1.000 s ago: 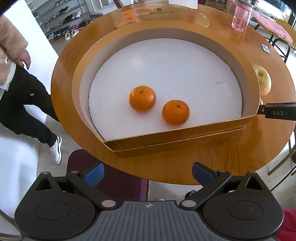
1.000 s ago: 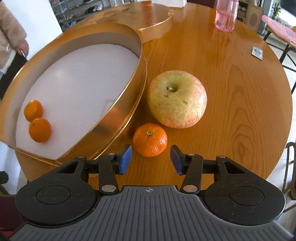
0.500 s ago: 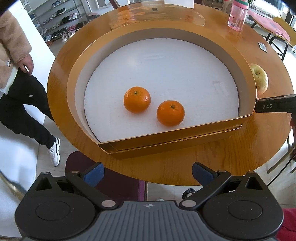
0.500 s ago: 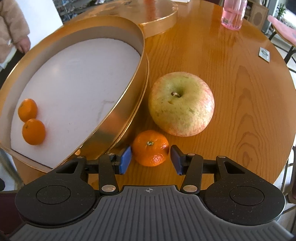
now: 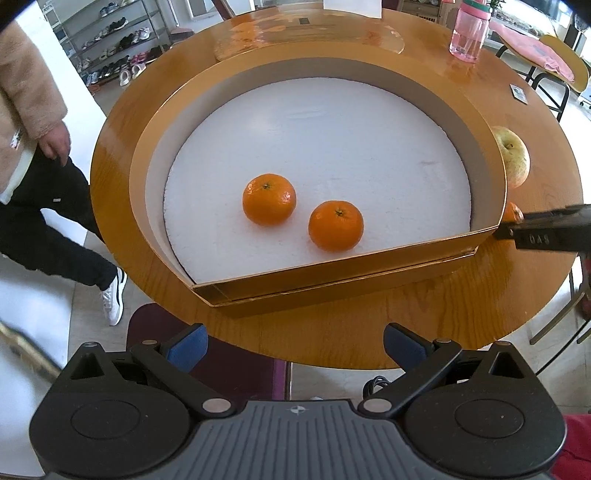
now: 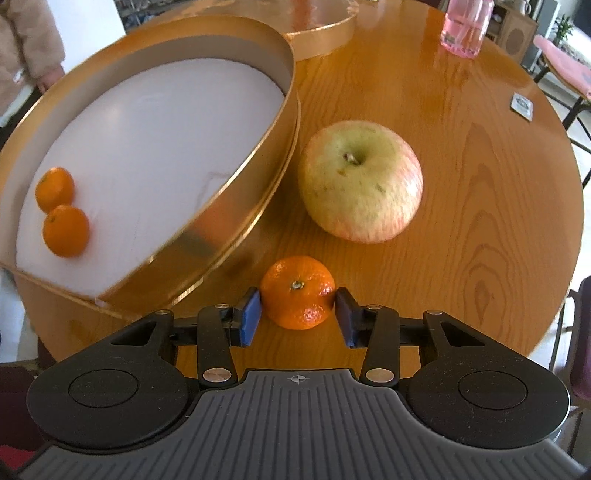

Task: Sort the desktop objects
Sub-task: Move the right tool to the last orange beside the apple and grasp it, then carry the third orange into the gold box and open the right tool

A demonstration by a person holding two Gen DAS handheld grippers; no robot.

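Right gripper point(image 6: 298, 314): jaws just closed, pinching the tangerine point(image 6: 297, 291) on the table point(image 6: 461, 184); beside the box point(image 6: 221, 218)
Left gripper point(image 5: 293, 341): spread, holding nothing
Box: two tangerines inside

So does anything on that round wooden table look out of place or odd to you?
Nothing is spilled or broken. The shallow gold box with the white liner looks like a round tray with one side cut straight. Its round gold lid lies apart behind it, and the big yellow-red apple sits outside the box.
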